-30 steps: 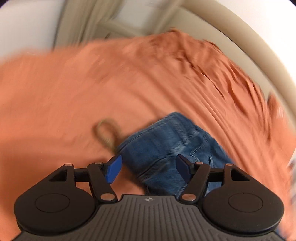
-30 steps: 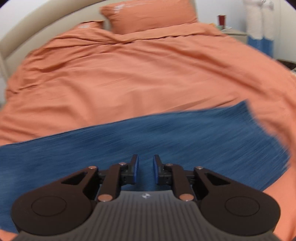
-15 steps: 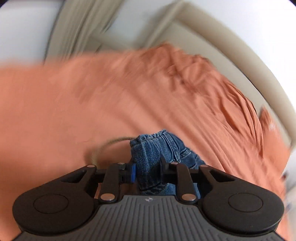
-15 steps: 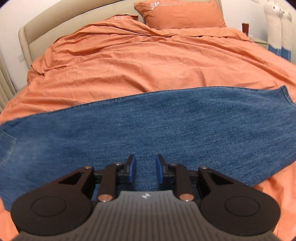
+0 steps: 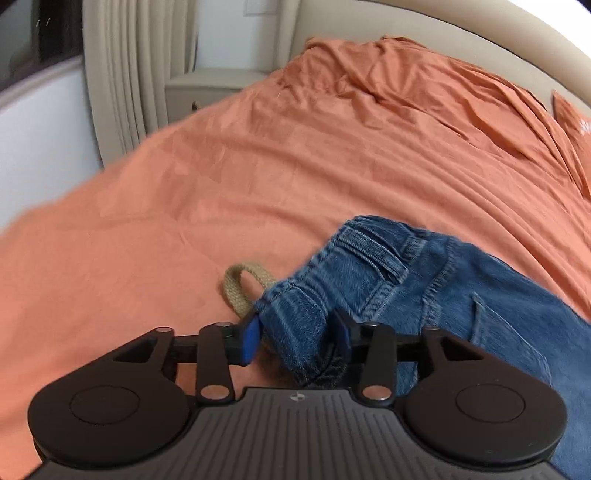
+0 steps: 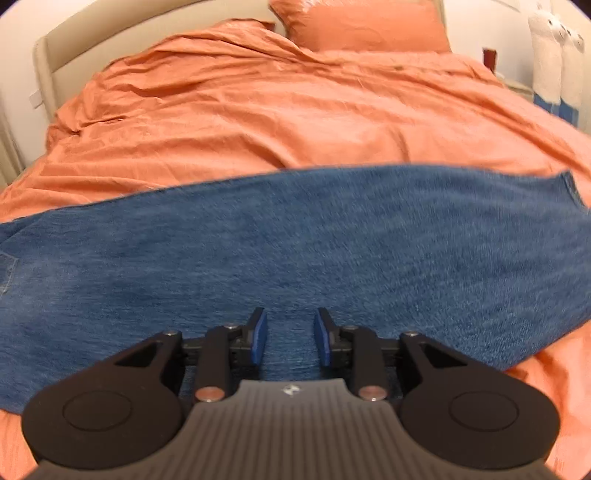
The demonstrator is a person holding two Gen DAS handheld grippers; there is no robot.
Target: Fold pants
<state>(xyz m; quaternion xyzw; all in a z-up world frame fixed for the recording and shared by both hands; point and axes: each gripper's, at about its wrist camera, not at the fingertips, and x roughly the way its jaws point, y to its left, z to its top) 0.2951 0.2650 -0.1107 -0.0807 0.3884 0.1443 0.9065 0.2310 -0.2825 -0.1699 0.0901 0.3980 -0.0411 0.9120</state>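
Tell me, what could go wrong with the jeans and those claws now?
The left claw is opening with the bunched waist of the jeans between its pads, so that corner may flop and crease. The tan belt loop pokes out beside it and might snag. The right claw, also opening, holds nothing, so the leg could shift.

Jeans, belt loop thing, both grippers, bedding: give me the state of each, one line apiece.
jeans: spread flat across the bed, waistband corner bunched at the left gripper.
left gripper: jaws opening, waistband fold between them, pads not clearly pressing.
right gripper: jaws opening, nothing pinched, over the flat denim.
tan woven loop: lying on the duvet, one end under the waistband.
orange duvet: spread, wrinkled.
pillow: at the headboard.
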